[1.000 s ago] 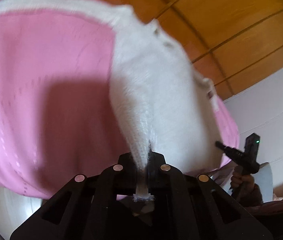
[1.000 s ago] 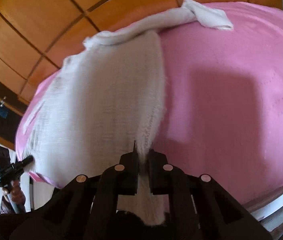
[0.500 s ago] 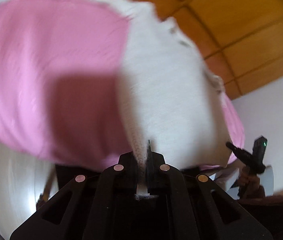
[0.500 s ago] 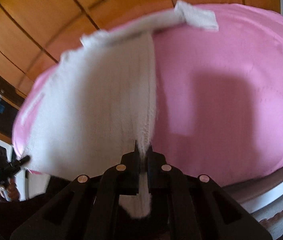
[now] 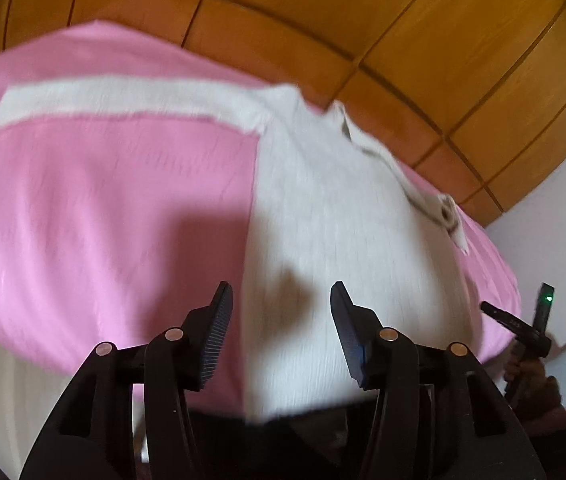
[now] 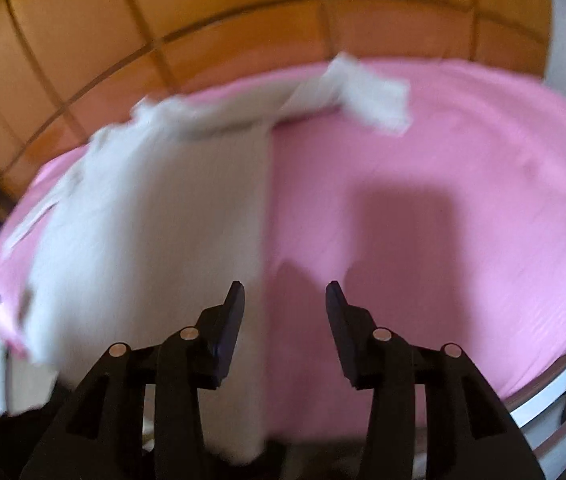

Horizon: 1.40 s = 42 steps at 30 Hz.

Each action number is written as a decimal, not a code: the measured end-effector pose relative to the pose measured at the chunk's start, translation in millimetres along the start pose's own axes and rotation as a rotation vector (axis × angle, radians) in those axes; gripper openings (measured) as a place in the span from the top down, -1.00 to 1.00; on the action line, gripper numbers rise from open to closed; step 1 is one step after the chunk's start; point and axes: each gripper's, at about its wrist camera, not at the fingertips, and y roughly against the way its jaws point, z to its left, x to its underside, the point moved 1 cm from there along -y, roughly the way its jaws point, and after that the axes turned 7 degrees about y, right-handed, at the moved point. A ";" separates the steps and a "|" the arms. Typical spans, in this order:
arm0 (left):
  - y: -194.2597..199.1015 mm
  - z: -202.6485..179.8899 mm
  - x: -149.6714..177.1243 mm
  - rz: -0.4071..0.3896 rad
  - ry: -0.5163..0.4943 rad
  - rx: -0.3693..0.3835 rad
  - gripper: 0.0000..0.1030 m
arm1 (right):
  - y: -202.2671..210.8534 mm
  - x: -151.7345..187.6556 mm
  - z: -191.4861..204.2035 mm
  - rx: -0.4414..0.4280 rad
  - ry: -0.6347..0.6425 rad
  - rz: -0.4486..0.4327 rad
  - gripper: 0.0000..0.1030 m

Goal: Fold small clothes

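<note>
A: Both tools are hanging over the pink cover (image 5: 103, 208), jaws apart. The left tool (image 5: 281, 300) has just been opening, and the white garment (image 5: 323, 208) is showing between its fingers but nothing is pressing on it. The right tool (image 6: 285, 300) has just been opening too; the garment (image 6: 155, 232) is lying mostly to its left, its edge running under the left finger, with bare cover in the rest of the gap.

B: Where is the garment sitting?

A: Spread flat on the cover, one sleeve (image 5: 123, 100) stretching out sideways, the hem hanging off the near edge. Wooden panels (image 5: 403, 40) are rising behind.

B: What is it made of?

A: It is looking like a soft, loosely ribbed knit, limp and thick enough to keep a crease. The cover is looking smooth, faintly striped.

B: How should this step go?

A: Probably a release after laying it out, so both tools should be lifting clear without snagging the knit. Next, each is best taking a sleeve or a side edge by a shallow pinch, folding inward evenly so the body is staying square. The picture is blurred, so finer detail is beyond telling.
</note>
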 end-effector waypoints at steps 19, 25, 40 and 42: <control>-146.3 -101.7 -16.2 0.102 -0.189 -0.062 0.04 | -94.1 -141.7 -75.2 0.293 0.022 -0.082 0.80; -172.8 -124.8 -21.0 0.133 -0.244 -0.031 0.04 | 20.6 -155.9 -102.5 0.322 -0.030 -0.272 0.83; -273.3 -233.0 -60.3 0.267 -0.336 0.159 -0.20 | 56.1 -159.5 -252.9 0.616 -0.289 -0.209 0.93; -293.5 -239.8 -60.4 0.325 -0.327 0.174 -0.20 | 49.1 -157.2 -274.0 0.617 -0.337 -0.179 0.93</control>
